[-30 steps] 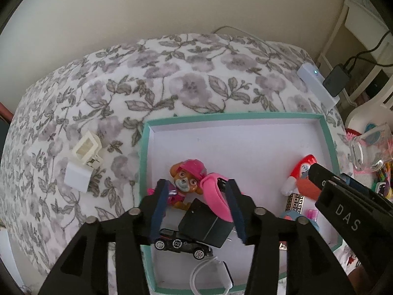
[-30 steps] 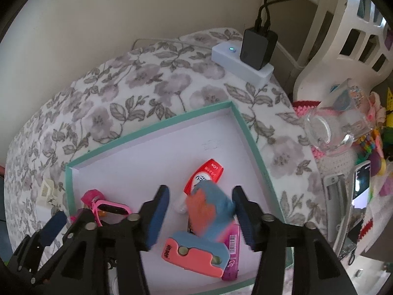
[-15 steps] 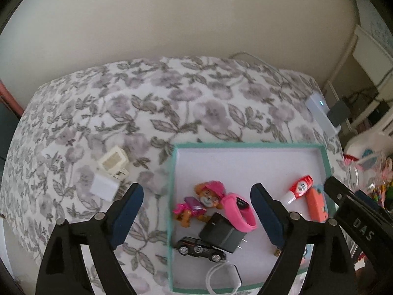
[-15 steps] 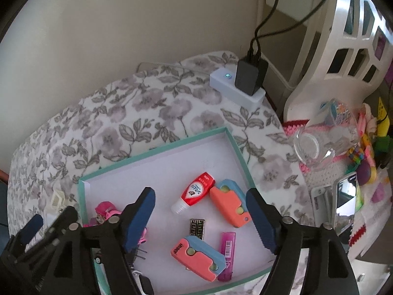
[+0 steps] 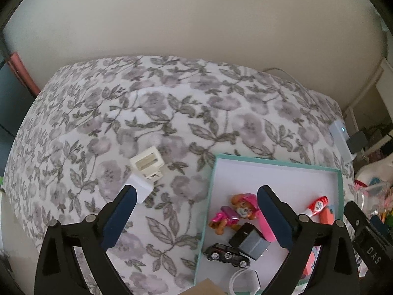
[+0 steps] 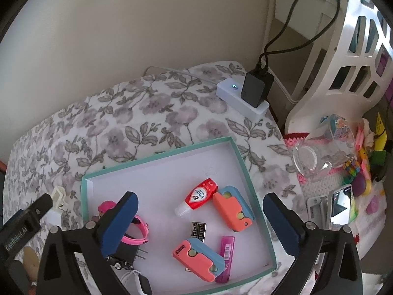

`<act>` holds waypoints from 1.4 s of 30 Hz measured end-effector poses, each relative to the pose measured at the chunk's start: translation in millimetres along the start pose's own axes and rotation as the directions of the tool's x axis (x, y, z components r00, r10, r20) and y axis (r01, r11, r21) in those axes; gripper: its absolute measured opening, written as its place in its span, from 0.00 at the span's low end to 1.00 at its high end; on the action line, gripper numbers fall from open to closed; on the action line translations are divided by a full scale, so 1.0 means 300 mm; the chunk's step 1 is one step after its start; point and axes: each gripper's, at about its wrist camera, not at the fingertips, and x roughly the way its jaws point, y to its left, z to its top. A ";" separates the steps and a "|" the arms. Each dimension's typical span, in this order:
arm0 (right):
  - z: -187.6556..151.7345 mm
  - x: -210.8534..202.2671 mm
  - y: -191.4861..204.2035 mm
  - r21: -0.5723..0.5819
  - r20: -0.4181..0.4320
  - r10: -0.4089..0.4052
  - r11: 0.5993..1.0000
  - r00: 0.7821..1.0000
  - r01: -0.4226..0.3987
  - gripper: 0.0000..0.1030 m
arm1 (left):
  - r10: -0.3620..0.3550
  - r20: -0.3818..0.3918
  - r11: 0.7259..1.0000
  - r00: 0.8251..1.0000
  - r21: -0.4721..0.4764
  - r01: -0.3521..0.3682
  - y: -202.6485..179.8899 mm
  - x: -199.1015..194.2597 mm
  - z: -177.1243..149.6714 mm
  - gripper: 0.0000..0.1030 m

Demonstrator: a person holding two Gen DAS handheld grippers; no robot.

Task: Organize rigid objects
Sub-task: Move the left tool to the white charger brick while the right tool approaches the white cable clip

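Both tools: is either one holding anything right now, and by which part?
Nothing is held. The left tool and right tool are both opening, with only the floral cloth and teal tray far below.

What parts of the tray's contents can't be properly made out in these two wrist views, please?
- Black charger, right wrist view: mostly behind the right gripper's near finger.
- Toy car, right wrist view: only its wheels show under that finger.
- Pink band, left wrist view: partly behind a finger of the left gripper.
- White watch, left wrist view: cut off by the bottom edge.
- Purple tube, right wrist view: label too small to read.
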 end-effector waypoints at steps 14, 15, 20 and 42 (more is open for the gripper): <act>-0.021 0.020 0.133 -0.082 -0.016 0.022 0.996 1.000 -0.023 1.00 | 0.120 -0.028 0.984 0.992 -0.131 -0.123 0.227 0.041 0.050 0.97; -0.023 0.020 0.154 -0.094 -0.018 0.032 0.995 0.999 -0.033 1.00 | 0.144 -0.032 0.979 0.989 -0.142 -0.147 0.259 0.046 0.054 0.97; -0.042 0.018 0.268 -0.149 -0.024 0.074 0.986 0.997 -0.076 1.00 | 0.212 -0.057 0.958 0.976 -0.187 -0.219 0.392 0.062 0.065 0.97; -0.116 0.100 0.652 -0.280 -0.048 0.171 0.943 0.984 -0.177 1.00 | 0.164 -0.082 0.946 0.983 -0.269 -0.180 0.576 0.166 0.072 0.97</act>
